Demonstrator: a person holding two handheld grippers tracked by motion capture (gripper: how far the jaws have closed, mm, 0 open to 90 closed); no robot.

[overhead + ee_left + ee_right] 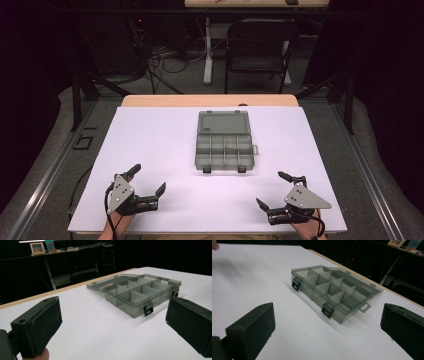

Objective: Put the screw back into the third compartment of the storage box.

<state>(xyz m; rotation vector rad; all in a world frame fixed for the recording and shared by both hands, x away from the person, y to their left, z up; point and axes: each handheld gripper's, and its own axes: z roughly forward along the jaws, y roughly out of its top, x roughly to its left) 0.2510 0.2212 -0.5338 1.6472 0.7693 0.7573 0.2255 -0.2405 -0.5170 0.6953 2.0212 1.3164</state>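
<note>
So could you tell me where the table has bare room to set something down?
Nearly everywhere. The white table is bare left and right of the open box, and in front of it, between the left gripper and right gripper. Only the far middle is taken, where the box lid lies flat.

Left tool (148,181) and right tool (268,190) both gape wide, seemingly empty.

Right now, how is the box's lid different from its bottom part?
The lid lies flat and open on the far side, while the bottom part sits nearer the person. The lid is one plain shallow panel; the bottom part is deeper and split by dividers into small compartments. The bottom part carries two black latches on its near edge. Both are smoky see-through plastic, joined at the hinge.
</note>
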